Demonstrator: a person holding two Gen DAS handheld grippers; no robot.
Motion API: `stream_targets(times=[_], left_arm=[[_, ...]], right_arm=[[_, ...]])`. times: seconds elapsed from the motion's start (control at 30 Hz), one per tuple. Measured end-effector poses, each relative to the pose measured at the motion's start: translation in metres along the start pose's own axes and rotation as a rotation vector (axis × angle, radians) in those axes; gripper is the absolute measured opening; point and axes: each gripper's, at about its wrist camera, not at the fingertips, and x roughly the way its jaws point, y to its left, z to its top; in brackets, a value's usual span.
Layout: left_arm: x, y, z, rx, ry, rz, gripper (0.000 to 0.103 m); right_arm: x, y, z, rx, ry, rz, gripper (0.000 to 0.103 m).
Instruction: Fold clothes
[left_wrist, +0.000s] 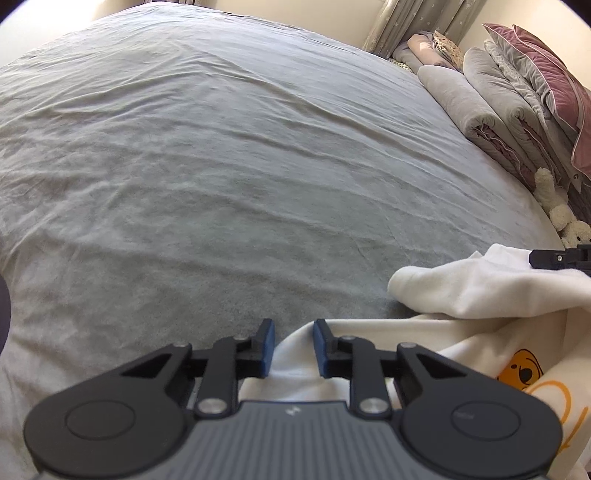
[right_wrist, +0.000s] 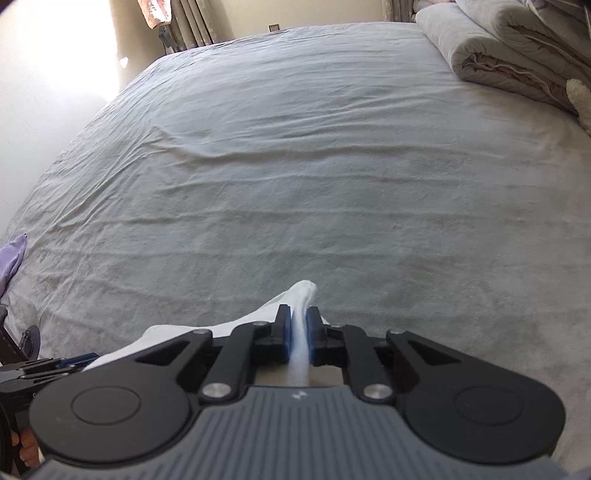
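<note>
Fingers of right gripper (right_wrist: 298, 326) pinch a ridge of white garment (left_wrist: 480, 291); left gripper (left_wrist: 293, 347) narrow, cloth between, grip uncertain. Garment lies bunched on bed (left_wrist: 221, 166). Soft, light, limp: take hems or corners.

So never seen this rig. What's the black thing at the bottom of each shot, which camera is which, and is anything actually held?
No robot arm here: a person holds a pair of tongs in each hand, with a fisheye camera on each looking along its fingers. The left tongs have a corner of a white garment between the blue pads, but a gap shows, so no grip yet. The right tongs are shut on a bunched fold of that garment. It lies on a grey bed sheet. Folded duvets are stacked at the far right.
</note>
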Motion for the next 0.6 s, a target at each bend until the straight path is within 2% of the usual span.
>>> stream_targets(times=[0.2, 0.37, 0.6], left_arm=[[-0.005, -0.002, -0.002, -0.005, -0.006, 0.014, 0.023], [-0.009, -0.003, -0.005, -0.001, -0.004, 0.015, 0.023], [-0.019, -0.004, -0.011, -0.006, -0.004, 0.009, 0.025]], right_arm=[[-0.053, -0.011, -0.011, -0.043, -0.106, -0.105, 0.010], [-0.094, -0.024, -0.033, -0.078, -0.165, -0.172, 0.009], [-0.125, -0.060, -0.075, -0.061, -0.156, -0.269, 0.006]])
